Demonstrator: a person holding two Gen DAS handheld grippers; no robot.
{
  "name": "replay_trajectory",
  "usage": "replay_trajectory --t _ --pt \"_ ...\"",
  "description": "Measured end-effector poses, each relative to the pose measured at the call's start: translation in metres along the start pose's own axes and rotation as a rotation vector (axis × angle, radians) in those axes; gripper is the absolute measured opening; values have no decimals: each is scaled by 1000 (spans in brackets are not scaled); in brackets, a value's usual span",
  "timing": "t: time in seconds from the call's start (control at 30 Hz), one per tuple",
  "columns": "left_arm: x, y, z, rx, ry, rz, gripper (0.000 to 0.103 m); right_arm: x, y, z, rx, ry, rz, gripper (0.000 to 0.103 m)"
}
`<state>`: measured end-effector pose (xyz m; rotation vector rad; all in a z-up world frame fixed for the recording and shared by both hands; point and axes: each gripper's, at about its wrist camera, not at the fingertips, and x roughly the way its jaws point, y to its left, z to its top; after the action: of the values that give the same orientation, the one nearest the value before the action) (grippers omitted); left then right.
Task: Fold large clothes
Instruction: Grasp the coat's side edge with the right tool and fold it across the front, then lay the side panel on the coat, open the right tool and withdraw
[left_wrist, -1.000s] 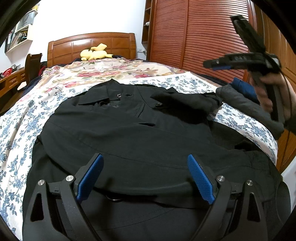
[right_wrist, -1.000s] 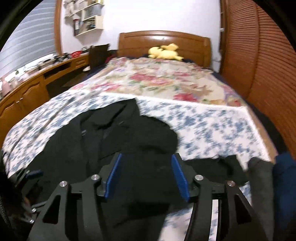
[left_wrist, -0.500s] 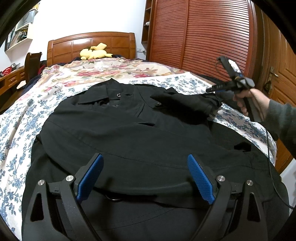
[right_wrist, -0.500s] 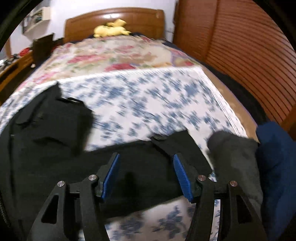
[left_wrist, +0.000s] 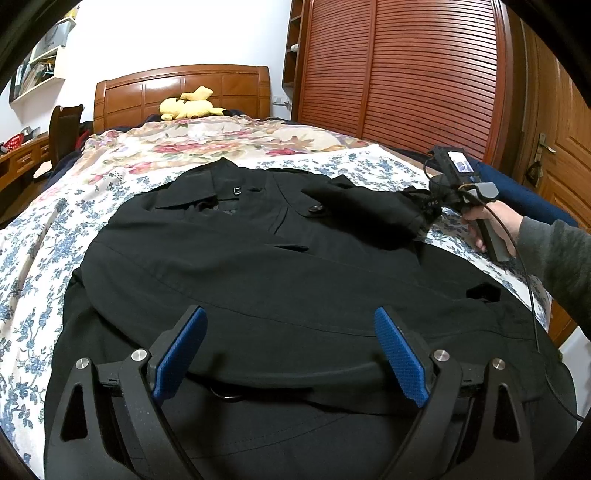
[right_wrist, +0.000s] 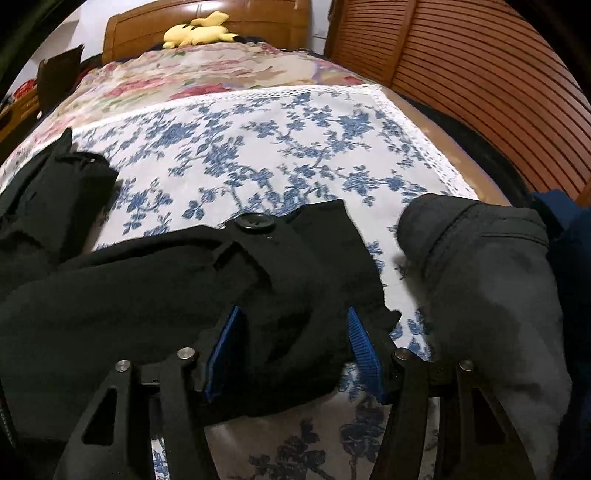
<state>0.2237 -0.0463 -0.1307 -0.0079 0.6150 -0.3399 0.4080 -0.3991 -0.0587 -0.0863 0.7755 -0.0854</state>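
A grey garment (right_wrist: 487, 280) lay just beside the black coat's sleeve cuff (right_wrist: 295, 258), onto which the right gripper (right_wrist: 291, 350), newly lowered, was closing, while the left gripper (left_wrist: 291, 354) stayed spread.

- Indoor light, moderate and even; the white rear wall (left_wrist: 166, 40) is the brightest area.
- The black fabric coat (left_wrist: 280, 266) reads nearly featureless, its folds lost in dark tone.
- Strong fisheye bending; black vignette in all corners.
- Left wrist view sharp.
- Right wrist view softer; the grey padded garment (right_wrist: 491, 288) is blurred.
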Motion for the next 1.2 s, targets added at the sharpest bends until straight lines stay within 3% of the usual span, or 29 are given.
replay_trajectory --t 0.23,0.33,0.47,0.77,1.2 --pt "-6 1 2 -7 -10 6 92 4 5 -9 -29 19 57 23" --pt "-11 1 5 -8 -19 12 92 -7 10 -12 -46 27 79 17" --pt "-22 3 4 -14 -36 17 92 -32 25 -17 -91 9 84 13" --pt "-54 19 2 -37 -78 48 92 -125 62 -17 -155 -150 142 11" --pt "-93 48 -7 -74 -128 112 92 -252 133 -59 -315 -333 335 11"
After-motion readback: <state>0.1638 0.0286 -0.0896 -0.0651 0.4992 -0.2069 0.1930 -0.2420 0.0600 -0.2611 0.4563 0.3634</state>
